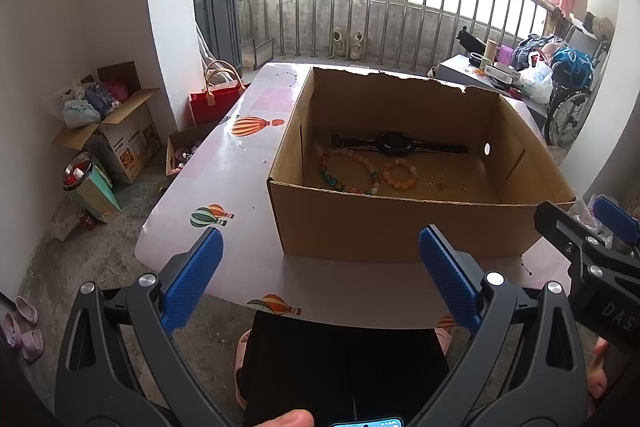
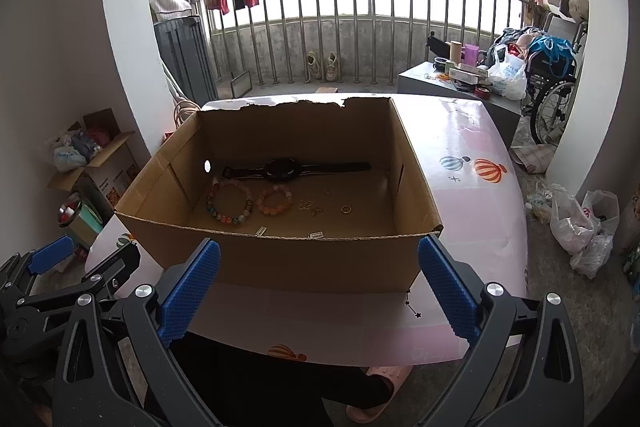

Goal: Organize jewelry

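An open cardboard box [image 1: 384, 223] [image 2: 280, 259] stands on the pink table. Inside lie a black watch [image 1: 394, 143] [image 2: 282, 169], a multicoloured bead bracelet [image 1: 349, 173] [image 2: 229, 202], an orange bead bracelet [image 1: 399, 173] [image 2: 275, 199], a gold ring [image 2: 345, 209] and several small earrings [image 1: 440, 183] [image 2: 310, 207]. My left gripper [image 1: 320, 279] is open and empty, held in front of the box's near wall. My right gripper [image 2: 319, 283] is open and empty, also in front of the near wall. Each gripper shows at the edge of the other's view.
The table [image 1: 240, 163] [image 2: 472, 163] has a balloon-print cover. Boxes and bags [image 1: 108, 123] crowd the floor at left. A side table with clutter [image 2: 460, 75] and a wheelchair [image 2: 552, 95] stand at back right. Plastic bags [image 2: 580, 223] lie on the floor at right.
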